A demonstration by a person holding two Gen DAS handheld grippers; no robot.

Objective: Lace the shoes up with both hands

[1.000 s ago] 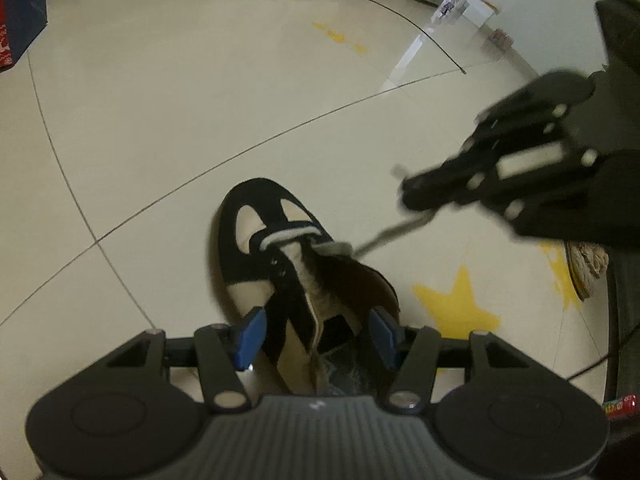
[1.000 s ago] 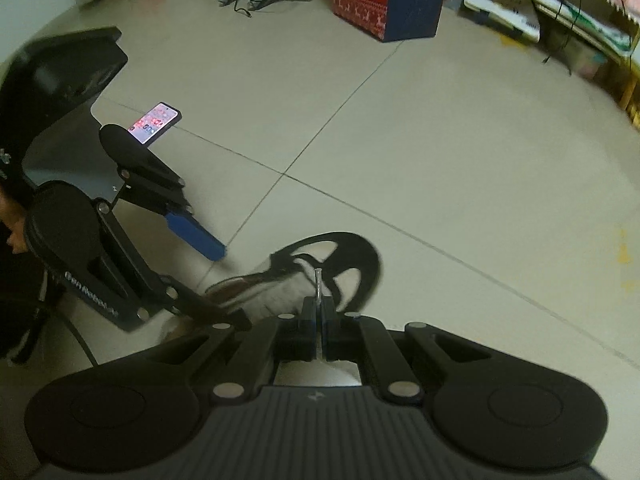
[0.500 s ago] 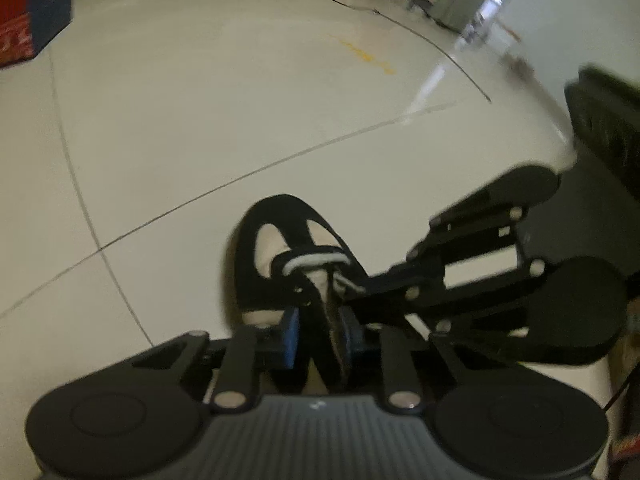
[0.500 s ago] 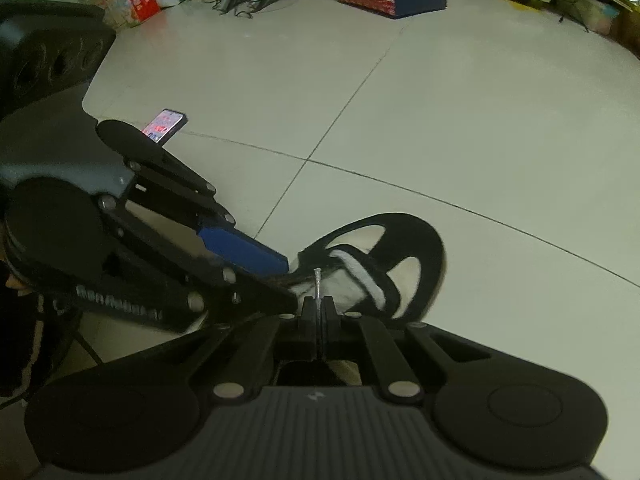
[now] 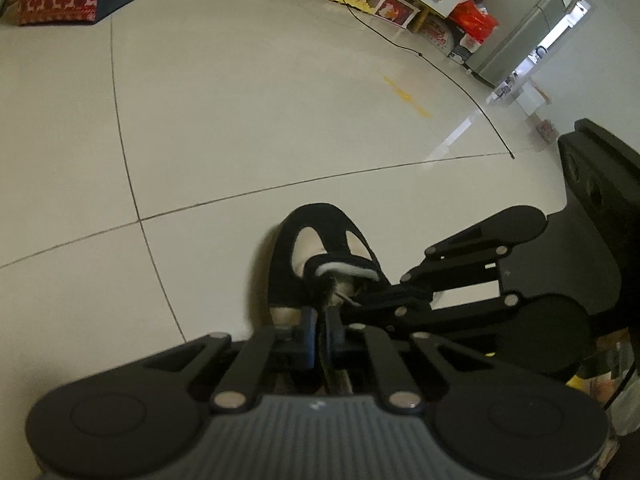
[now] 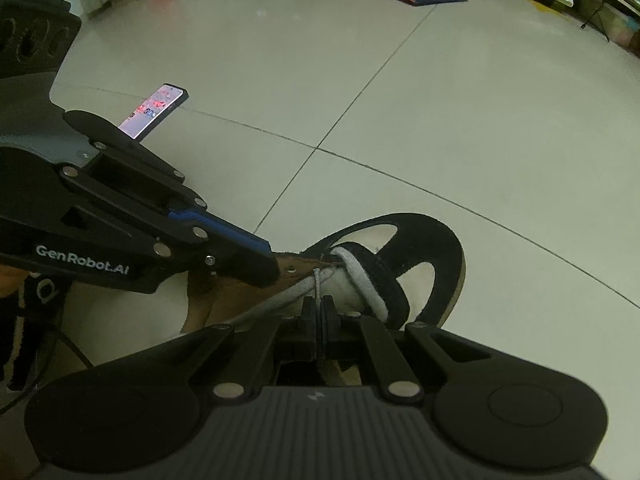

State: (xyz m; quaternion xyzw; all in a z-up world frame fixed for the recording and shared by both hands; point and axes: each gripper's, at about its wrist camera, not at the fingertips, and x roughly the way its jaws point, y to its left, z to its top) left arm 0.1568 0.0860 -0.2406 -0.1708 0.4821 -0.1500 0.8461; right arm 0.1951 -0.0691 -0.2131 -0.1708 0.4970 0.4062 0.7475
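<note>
I have the black-and-cream suede shoe point(image 5: 320, 240) lying on the pale tiled floor point(image 5: 240, 120) just ahead of both tools, toe pointing away from me. My right gripper point(image 6: 319, 312) has its jaws pressed together on the stiff grey tip of the white shoelace point(image 6: 317, 284), which sticks up between the pads towards an eyelet in the brown leather flap point(image 6: 292, 266). My left gripper point(image 5: 319, 330) reaches in over the opening of the shoe with its jaws drawn in to a narrow slit; in its own view something dark sits in that slit, but I cannot tell whether it is part of the shoe or only shadow. In the right wrist view its blue-padded fingers point(image 6: 224, 236) lie against the flap. A lit smartphone point(image 6: 154, 110) lies on the floor beyond.
</note>
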